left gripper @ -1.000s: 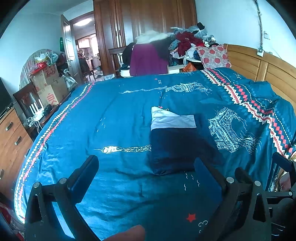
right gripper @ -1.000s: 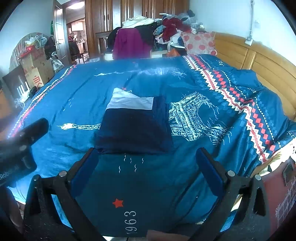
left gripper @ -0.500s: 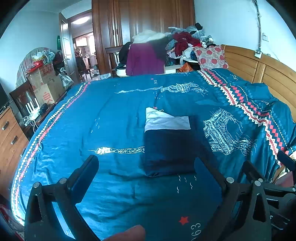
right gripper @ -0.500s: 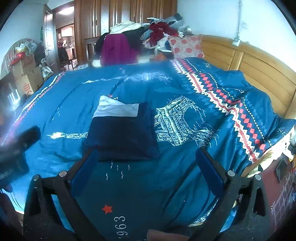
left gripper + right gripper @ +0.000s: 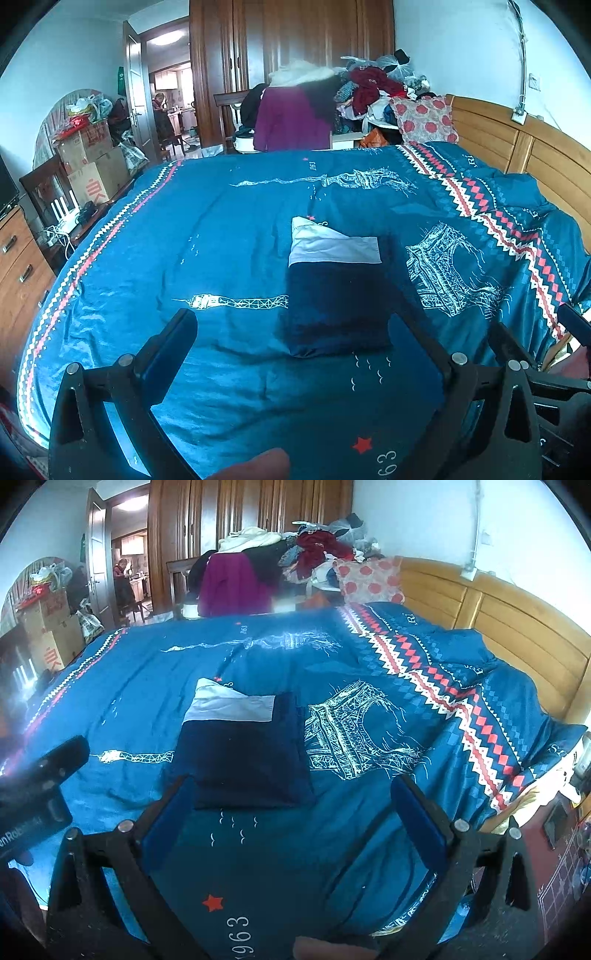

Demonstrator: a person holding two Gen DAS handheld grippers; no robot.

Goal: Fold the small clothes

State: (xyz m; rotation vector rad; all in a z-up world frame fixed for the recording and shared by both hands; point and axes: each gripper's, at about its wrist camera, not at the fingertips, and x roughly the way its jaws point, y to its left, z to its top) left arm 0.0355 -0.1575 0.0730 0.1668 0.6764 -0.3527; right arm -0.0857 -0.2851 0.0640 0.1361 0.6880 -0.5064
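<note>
A folded dark navy garment (image 5: 338, 299) (image 5: 243, 762) with a pale grey band at its far end lies flat on the blue bedspread (image 5: 221, 229) (image 5: 147, 686). My left gripper (image 5: 291, 332) is open above the near part of the bed, its fingers straddling the garment's near edge from a distance, with nothing held. My right gripper (image 5: 295, 794) is open too, just short of the garment's near right corner and holding nothing. The left tool's body (image 5: 40, 786) shows at the left edge of the right wrist view.
A wooden headboard (image 5: 498, 627) runs along the right. A heap of clothes (image 5: 351, 92) and a spotted pillow (image 5: 424, 122) sit beyond the bed's far side, in front of a wardrobe. Boxes (image 5: 92, 162) and a dresser (image 5: 18, 266) stand left. A person sits beyond the open door.
Both grippers have drawn back and lifted slightly from the bed; the garment stays put and looks a little farther away. Both stay open.
</note>
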